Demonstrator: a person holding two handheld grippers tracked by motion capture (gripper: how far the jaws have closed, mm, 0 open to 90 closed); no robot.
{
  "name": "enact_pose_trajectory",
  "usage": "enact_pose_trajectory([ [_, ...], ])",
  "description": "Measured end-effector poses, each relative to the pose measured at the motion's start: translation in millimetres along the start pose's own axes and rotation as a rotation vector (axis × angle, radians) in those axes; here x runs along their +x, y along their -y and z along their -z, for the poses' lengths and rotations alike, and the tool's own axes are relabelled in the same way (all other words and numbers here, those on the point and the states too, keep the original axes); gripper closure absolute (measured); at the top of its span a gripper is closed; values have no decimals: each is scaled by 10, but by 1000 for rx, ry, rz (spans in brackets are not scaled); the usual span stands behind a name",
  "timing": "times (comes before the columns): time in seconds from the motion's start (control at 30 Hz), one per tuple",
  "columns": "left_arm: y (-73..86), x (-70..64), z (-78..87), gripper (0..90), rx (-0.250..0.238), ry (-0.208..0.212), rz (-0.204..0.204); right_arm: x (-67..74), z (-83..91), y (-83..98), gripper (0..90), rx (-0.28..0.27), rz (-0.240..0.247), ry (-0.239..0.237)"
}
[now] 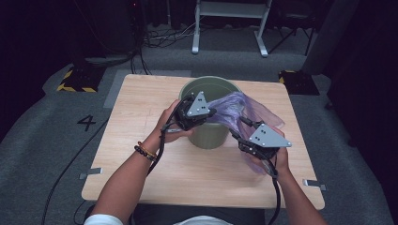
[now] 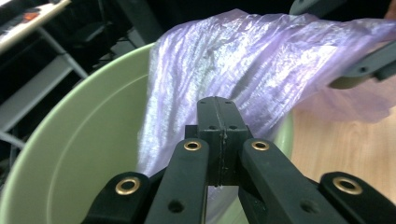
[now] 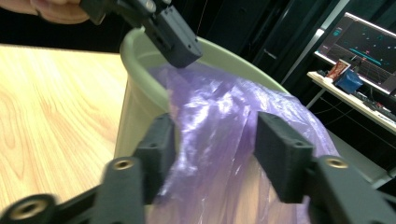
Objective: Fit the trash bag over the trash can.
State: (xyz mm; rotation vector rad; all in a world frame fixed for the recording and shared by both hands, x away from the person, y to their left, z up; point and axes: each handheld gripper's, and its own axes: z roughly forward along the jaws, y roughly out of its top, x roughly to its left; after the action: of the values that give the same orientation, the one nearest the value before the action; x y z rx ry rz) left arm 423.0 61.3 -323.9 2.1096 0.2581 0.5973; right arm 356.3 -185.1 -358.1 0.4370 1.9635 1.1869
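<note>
Bag not yet fitted in the bin

Black pads of the left gripper [image 2: 221, 135] are pressed together on the purple plastic bag [image 2: 243, 70] at the rim of the green bin [image 1: 209, 133]. Right gripper [image 3: 219, 154] stands half wide around the film, not pinching. Most of the bag hangs outside; spreading it over the rim is left

Right gripper [image 3: 215, 154]: black jaws apart, thin crinkled purple plastic bag [image 3: 219, 121] between them. Round pale green plastic bin [image 3: 135, 112] on light wooden table [image 3: 46, 107]. Left gripper [image 3: 180, 53] at bin rim, jaws together on the bag. Lit monitor [image 3: 369, 46] behind.
</note>
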Motion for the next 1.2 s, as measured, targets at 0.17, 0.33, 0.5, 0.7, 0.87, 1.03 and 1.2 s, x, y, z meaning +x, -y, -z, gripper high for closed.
enact_pose_trajectory([
  [0.17,-45,-55,27,559,-29,10,1,8,-36,-44,881,22,48,6],
  [0.33,-85,-88,55,328,-62,15,1,-7,-46,-148,888,41,88,0],
  [0.5,-124,-119,-5,329,-12,13,-35,23,-105,-320,876,47,167,-41],
  [0.7,-97,-79,21,770,-25,17,-38,22,-134,-378,764,25,154,-58],
  [0.87,-72,-39,48,895,1,-46,-33,-5,-80,-351,537,-4,98,-23],
  [1.03,-18,48,100,896,21,-81,-7,-27,63,-226,412,-12,38,-27],
  [1.2,88,164,116,895,64,-119,11,-7,156,-20,384,22,-9,-67],
])
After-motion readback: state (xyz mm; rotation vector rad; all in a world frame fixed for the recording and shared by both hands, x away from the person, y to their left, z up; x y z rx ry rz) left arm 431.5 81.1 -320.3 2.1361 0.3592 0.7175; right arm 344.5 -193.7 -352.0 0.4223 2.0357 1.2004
